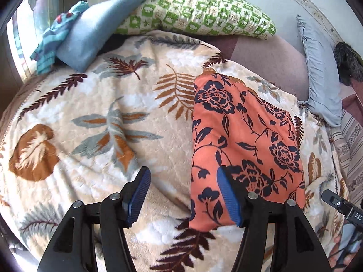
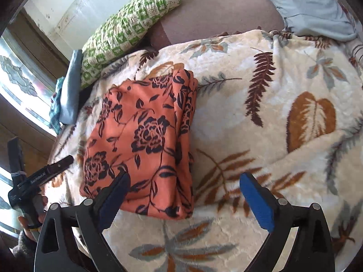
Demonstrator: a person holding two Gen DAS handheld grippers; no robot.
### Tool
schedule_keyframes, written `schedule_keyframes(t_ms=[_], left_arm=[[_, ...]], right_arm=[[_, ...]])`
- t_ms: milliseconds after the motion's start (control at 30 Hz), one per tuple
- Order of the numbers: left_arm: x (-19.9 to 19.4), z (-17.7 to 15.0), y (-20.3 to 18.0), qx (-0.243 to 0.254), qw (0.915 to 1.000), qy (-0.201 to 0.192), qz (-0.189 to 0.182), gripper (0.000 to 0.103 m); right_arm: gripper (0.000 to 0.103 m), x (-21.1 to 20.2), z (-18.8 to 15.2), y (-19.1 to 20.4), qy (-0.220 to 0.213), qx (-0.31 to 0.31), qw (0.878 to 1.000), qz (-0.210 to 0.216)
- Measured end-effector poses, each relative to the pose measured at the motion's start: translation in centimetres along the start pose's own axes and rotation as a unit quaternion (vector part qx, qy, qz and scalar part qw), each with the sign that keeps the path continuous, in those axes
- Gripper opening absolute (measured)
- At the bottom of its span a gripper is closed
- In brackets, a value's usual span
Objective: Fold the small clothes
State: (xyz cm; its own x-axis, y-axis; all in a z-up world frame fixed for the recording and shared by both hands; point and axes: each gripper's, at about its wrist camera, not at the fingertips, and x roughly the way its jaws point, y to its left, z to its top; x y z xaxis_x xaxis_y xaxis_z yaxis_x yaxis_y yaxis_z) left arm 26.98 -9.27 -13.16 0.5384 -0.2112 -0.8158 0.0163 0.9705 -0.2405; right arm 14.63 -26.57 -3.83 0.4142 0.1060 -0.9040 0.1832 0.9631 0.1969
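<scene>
On the bed's leaf-patterned blanket [image 1: 95,104], an orange flowered garment [image 1: 238,136] is lying folded. Both the left gripper [image 1: 183,195] and right gripper [image 2: 185,200] are hovering above it, fingers spread wide and gripping nothing.

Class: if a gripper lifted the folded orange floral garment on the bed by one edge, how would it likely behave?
The orange floral garment is thin cloth in stacked layers, visible along its right fold, so it would probably droop and unfold rather than stay flat. It looks light for its size. The fabric seems smooth, so layers may slide apart on the plush leaf-print blanket.
</scene>
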Motion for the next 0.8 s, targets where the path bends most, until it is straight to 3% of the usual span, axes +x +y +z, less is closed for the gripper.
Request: schedule_keyframes(t_ms=[67,167,333,633,800], left_arm=[[-2.0,-2.1,-0.8,0.021,0.9991,-0.030,0.019,0.067],[-4.1,-5.3,-2.5,0.058,0.9956,-0.053,0.050,0.070],[-7.7,-9.9,-4.8,0.093,0.9891,-0.087,0.074,0.070],[-9.5,-12.5,-5.9,0.115,0.9866,-0.080,0.084,0.070],[-9.6,-12.7,-6.1,0.121,0.9893,-0.055,0.059,0.070]], right_arm=[[0.100,-0.7,-1.7,1.4,0.014,-0.036,0.998,-0.042],[0.100,-2.4,-4.3,3.2,-0.017,-0.077,0.992,-0.094],[0.102,-5.3,-7.3,4.2,-0.068,-0.077,0.991,-0.089],[0.103,-7.6,-9.4,5.1,-0.112,-0.094,0.979,-0.140],[0.103,-8.1,-10.4,4.6,-0.118,-0.089,0.980,-0.135]])
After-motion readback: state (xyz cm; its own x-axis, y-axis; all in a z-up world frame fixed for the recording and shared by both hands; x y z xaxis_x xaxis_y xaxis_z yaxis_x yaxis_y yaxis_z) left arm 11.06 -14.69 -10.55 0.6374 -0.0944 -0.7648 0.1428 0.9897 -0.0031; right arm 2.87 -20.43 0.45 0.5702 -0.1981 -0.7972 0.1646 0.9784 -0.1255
